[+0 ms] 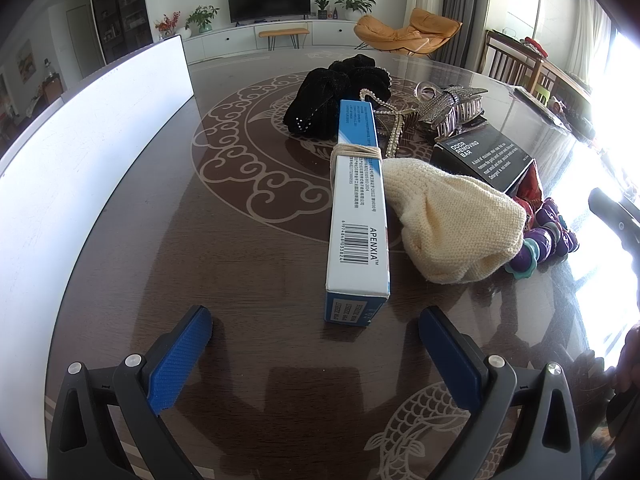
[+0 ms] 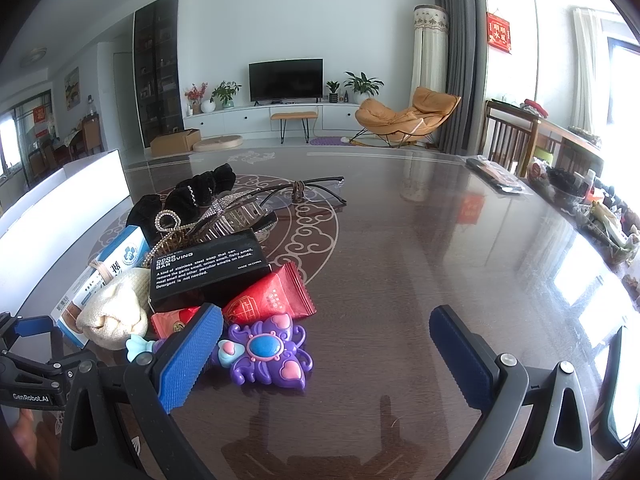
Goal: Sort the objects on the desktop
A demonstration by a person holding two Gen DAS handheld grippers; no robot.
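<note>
1. Left gripper [image 1: 316, 334] was held wide open and empty, its blue pads low over the dark patterned table [image 1: 240, 264], with the near end of the long blue-and-white box [image 1: 357, 216] sitting just ahead, between the two fingers but not touching either.
2. We judged the sorting to be at its start: everything lay in one heap at the table's middle, and a white bin [image 1: 92, 168] stood along the left edge, well apart from the heap.
3. We took the box as the likely first pick. It had string wound round its middle and lay lengthwise away from us, its right side against a cream knitted pouch [image 1: 448, 220].
4. For the next move we would need to ease forward so the pads straddle the box's narrow sides, then close squarely (a skewed grip on so long a box could let it swing).
5. Right gripper [image 2: 326, 334] was also spread wide and held nothing; its left pad hung just in front of a purple butterfly toy [image 2: 266, 354], though whether it touched we could not tell.
6. Behind the toy lay a red packet [image 2: 272, 298], a black soap box [image 2: 208, 270], a silver hair clip [image 2: 236, 218], a black velvet scrunchie [image 2: 188, 196] and a pair of glasses [image 2: 304, 192], crowded together and overlapping.
</note>
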